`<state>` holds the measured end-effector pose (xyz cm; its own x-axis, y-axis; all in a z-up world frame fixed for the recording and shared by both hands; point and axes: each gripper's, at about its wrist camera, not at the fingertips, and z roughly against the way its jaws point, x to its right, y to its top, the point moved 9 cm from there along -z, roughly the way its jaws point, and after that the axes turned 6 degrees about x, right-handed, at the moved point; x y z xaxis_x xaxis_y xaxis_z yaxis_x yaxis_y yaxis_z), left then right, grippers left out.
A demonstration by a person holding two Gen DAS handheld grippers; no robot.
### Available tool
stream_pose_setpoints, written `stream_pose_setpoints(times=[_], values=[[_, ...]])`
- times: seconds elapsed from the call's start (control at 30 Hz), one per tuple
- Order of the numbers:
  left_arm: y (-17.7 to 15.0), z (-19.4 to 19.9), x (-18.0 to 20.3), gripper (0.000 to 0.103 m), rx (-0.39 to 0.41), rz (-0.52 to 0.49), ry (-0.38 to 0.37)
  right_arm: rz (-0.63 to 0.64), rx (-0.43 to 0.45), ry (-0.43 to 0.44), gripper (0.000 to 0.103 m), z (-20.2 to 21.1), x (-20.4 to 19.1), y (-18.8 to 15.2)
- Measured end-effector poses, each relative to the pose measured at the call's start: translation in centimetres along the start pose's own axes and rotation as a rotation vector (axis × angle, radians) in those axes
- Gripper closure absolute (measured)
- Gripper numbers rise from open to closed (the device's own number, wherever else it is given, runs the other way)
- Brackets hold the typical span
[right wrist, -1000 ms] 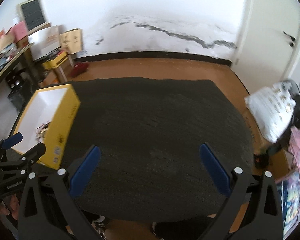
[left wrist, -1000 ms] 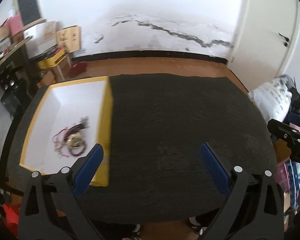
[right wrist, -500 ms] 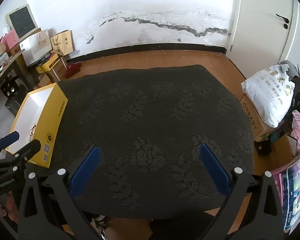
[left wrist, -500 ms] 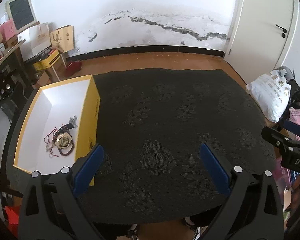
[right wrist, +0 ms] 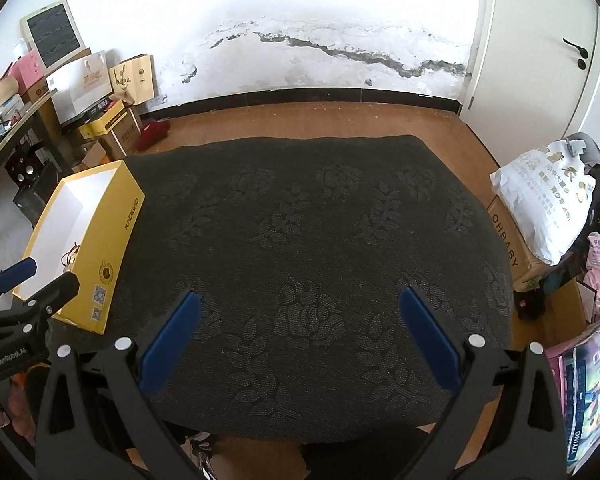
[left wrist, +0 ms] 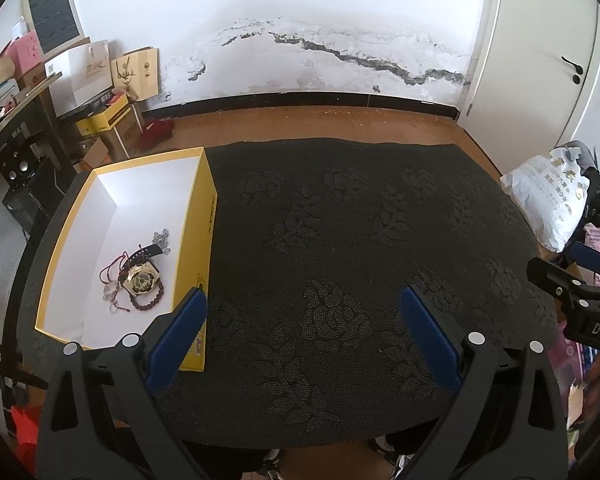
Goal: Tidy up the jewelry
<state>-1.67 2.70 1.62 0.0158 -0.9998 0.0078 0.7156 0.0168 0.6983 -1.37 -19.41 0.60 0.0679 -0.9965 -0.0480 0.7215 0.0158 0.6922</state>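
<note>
A yellow box [left wrist: 210, 216] with a white inside stands at the left edge of the table. Inside it lies a tangle of jewelry [left wrist: 138, 276]: a gold-faced watch, a dark bead bracelet, red cords and a small silver piece. In the right wrist view the yellow box [right wrist: 116, 236] shows its outer side and only a bit of red cord. My left gripper [left wrist: 302, 334] is open and empty above the table's near edge, right of the box. My right gripper [right wrist: 300, 334] is open and empty above the near middle.
A dark cloth with a flower pattern [left wrist: 340, 240] covers the table. A white sack [right wrist: 548, 208] on a cardboard box stands off the right edge. Shelves, bags and boxes [left wrist: 80, 92] crowd the left wall. A white door [left wrist: 560, 60] is at the far right.
Both grippers have drawn back and risen, so more of the table and room shows. The jewelry stays in the box. Both grippers stay open.
</note>
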Motion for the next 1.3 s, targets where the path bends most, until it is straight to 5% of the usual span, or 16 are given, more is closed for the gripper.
stream_pose_setpoints(times=[1.3], values=[[0.0, 0.9, -0.9, 0.008, 0.015, 0.015, -0.005, 0.032, 0.021, -0.001, 0.007, 1.1, -1.3, 0.4]])
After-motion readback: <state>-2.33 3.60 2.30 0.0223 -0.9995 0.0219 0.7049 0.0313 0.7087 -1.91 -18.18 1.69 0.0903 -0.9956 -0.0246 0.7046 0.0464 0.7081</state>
